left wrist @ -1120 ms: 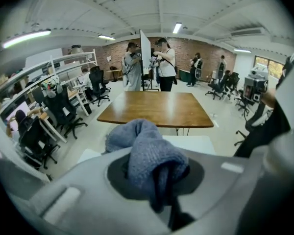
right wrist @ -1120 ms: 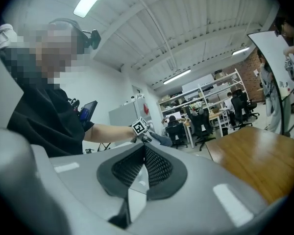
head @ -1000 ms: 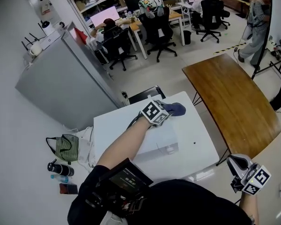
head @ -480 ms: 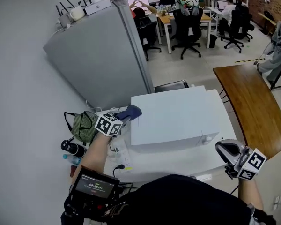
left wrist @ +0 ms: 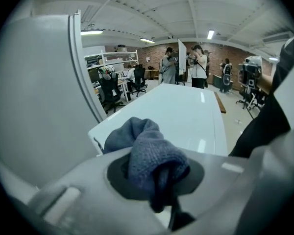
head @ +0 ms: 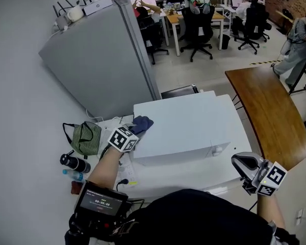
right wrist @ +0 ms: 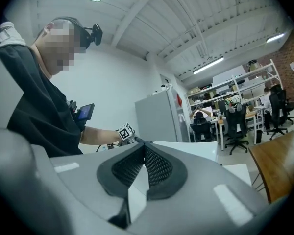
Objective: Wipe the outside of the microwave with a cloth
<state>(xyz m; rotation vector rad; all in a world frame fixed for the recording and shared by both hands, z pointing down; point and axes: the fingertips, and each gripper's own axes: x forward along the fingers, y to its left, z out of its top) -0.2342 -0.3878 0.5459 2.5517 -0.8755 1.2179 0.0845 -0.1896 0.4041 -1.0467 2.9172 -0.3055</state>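
Observation:
The white microwave (head: 188,126) stands on a white table (head: 194,176) in the head view. My left gripper (head: 136,128) is shut on a bunched blue cloth (head: 142,122), which rests against the microwave's top left edge. In the left gripper view the cloth (left wrist: 146,153) bulges out between the jaws, with the microwave's flat top (left wrist: 186,109) stretching away behind it. My right gripper (head: 240,162) hangs off the table's front right corner, apart from the microwave. Its jaws (right wrist: 143,150) are closed tip to tip with nothing between them.
A grey refrigerator (head: 102,60) stands close behind the microwave's left side. A green bag (head: 85,137), a black bottle (head: 74,163) and a small water bottle (head: 70,174) lie by the wall at left. A wooden table (head: 268,111) is to the right. Office chairs and people are farther back.
The left gripper has carried the cloth from the far top of the microwave to its left top edge. The head view has swung left. The right gripper has barely moved.

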